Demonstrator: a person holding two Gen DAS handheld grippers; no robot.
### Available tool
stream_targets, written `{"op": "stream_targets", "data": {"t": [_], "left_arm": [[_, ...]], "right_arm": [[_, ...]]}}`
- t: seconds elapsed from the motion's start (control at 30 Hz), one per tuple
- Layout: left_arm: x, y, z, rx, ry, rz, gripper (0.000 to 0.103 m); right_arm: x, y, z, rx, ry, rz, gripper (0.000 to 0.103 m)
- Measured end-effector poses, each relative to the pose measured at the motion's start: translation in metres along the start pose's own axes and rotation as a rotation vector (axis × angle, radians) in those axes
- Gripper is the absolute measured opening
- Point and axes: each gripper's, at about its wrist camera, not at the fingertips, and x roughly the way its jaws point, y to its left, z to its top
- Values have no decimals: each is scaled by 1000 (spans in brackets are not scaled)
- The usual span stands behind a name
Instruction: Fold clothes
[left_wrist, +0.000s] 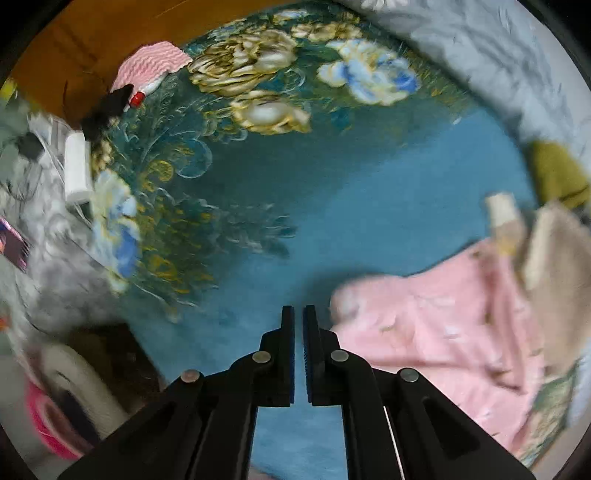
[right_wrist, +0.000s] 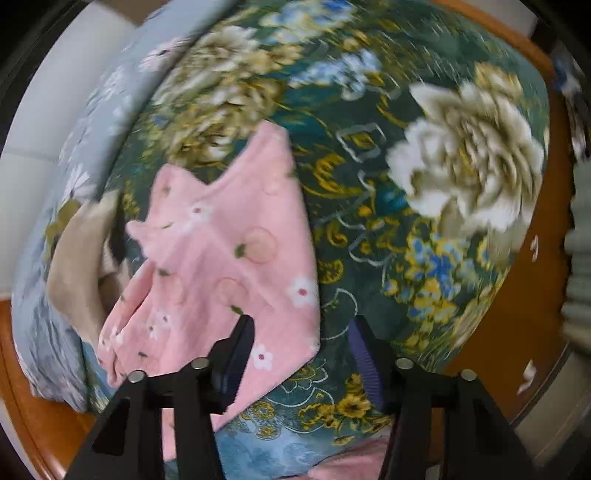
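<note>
Your left claw (left_wrist: 299, 314) is pressed nearly together on nothing, over bare blue bedspread (left_wrist: 369, 206); the pink garment (left_wrist: 436, 332) lies lower right, untouched. Your right claw (right_wrist: 301, 328) is spread over that garment's lower edge, probably lining up a pinch.

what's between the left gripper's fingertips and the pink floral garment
Only bare teal blanket, in the left wrist view: left gripper sits beside the pink floral garment.

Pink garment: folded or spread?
Partly spread, not neatly folded: the pink garment lies rumpled on the floral blanket, edges uneven, one flap bunched.
</note>
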Motion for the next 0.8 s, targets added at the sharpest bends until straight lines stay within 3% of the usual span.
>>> {"op": "stream_targets", "data": {"t": [0.07, 0.17, 0.27, 0.37, 0.43, 0.57, 0.67, 0.8], "left_arm": [[7, 11, 0, -3, 12, 15, 4], [5, 15, -11, -46, -1, -10, 12], [-2, -2, -33, -70, 30, -101, 19], [-30, -37, -64, -1, 42, -229, 31], [-52, -54, -82, 54, 8, -282, 38], [-101, -72, -118, 97, -89, -319, 44], [-133, -64, -149, 29, -152, -314, 47], [-158, -54, -187, -53, -168, -295, 51]], "right_arm": [[-10, 9, 1, -73, -17, -21, 61], [-24, 30, 6, -189, -46, -55, 63], [-19, 40, 16, -221, -48, -47, 65], [6, 53, 28, -237, -6, -43, 65], [25, 65, 36, -270, 26, -32, 65], [62, 91, 50, -368, 98, 2, 65], [83, 106, 60, -489, 137, -35, 65], [112, 107, 81, -578, 194, -80, 65]]}}
